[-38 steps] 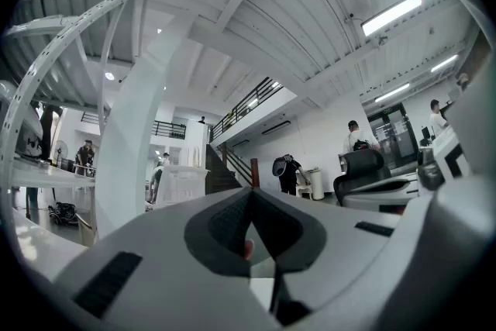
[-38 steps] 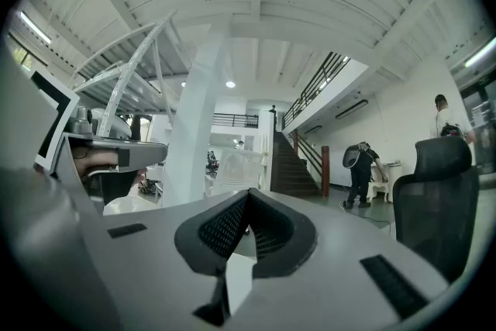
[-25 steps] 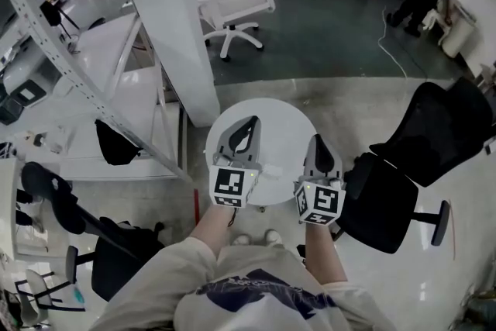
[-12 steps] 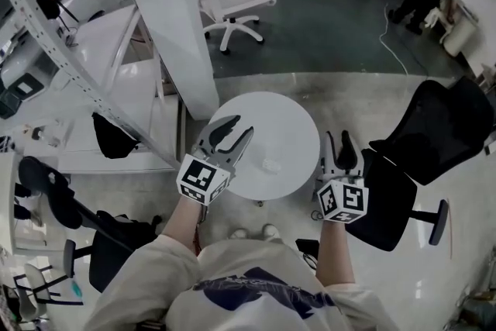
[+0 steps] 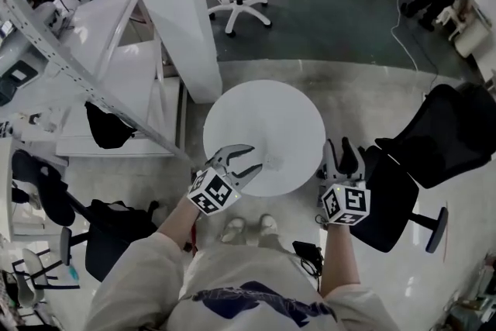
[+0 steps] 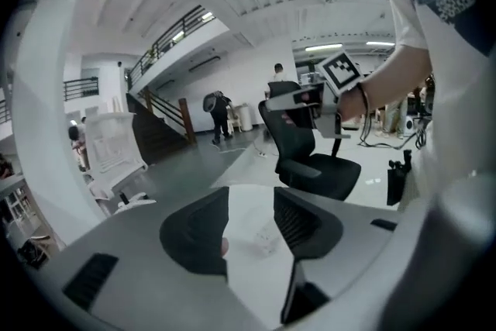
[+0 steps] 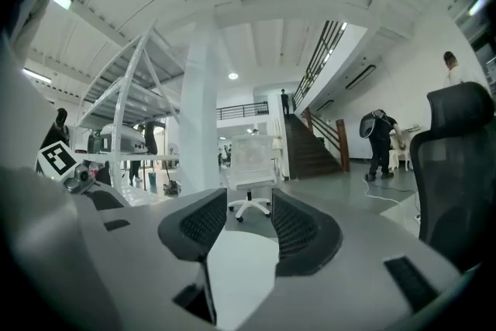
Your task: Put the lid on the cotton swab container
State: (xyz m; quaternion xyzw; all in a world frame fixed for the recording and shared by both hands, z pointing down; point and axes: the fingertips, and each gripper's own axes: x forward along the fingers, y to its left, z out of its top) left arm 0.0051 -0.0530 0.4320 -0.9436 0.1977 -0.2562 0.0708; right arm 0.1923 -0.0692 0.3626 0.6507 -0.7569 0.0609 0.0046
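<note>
The small, pale, see-through cotton swab container (image 5: 273,161) sits on the round white table (image 5: 263,108), in the near part of the top, a little in from the near edge. In the head view it is only a faint boxy smudge, hardly different from the tabletop; in the left gripper view it (image 6: 263,235) reads as a low, glassy block with soft edges; its contents, and whether it is capped, are too blurred to tell.

The left gripper (image 5: 254,158) hangs over the table's near-left rim, tilted down toward the container, which lies just ahead of its fingertips; its dark ribbed jaws have just been opening and stand apart; the container shows through the gap between them, and no pad is on it.

The right gripper (image 5: 340,145) is off the table's right edge, between the rim and the black office chair (image 5: 434,136), pointing level; its jaws have also just been opening and stand wide apart, holding nothing; only bare tabletop and a far white swivel chair (image 7: 249,167) show through the gap. The container and the right gripper are well apart.
</note>
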